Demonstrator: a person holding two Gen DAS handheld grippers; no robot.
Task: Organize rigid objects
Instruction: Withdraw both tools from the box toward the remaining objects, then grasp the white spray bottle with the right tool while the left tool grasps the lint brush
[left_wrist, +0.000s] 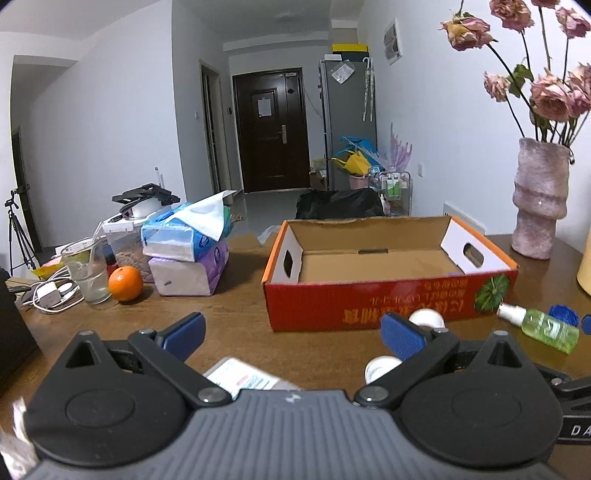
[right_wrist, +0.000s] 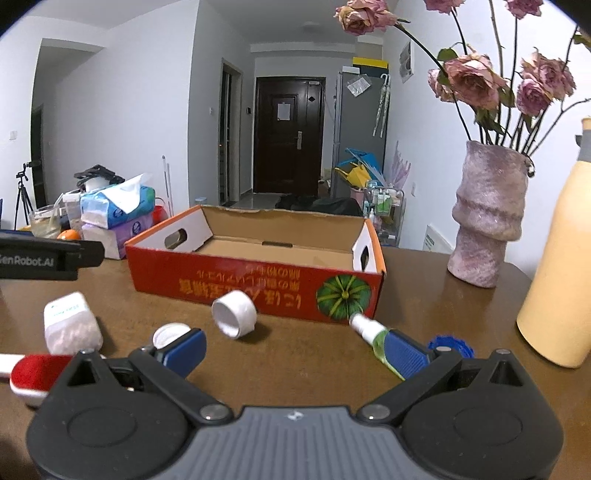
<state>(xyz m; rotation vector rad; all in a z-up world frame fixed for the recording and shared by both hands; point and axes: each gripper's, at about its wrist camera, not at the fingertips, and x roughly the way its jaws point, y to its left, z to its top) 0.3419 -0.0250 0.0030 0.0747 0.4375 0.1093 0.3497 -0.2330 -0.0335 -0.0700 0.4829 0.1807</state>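
Toward the counter's (right_wrist: 295, 354) left edge, a glass cup (left_wrist: 88, 271), an orange (left_wrist: 125, 283) and stacked tissue packs (left_wrist: 188, 258) are being seen. Left tool (left_wrist: 291, 334) is being held wide open, gripping nothing; a labelled packet (left_wrist: 245, 376) is lying just under it. Mid-counter, the open red cardboard box (right_wrist: 258, 280) is sitting empty. A white cap (right_wrist: 234, 313) is lying on its side just in front of the box. Right tool (right_wrist: 295, 352) is being held open, gripping nothing. A green spray bottle (right_wrist: 373, 334) and blue cap (right_wrist: 448, 345) are lying beside its right finger. Near the right edge, a pink vase (right_wrist: 487, 218) and yellow bottle (right_wrist: 561, 258) are standing.
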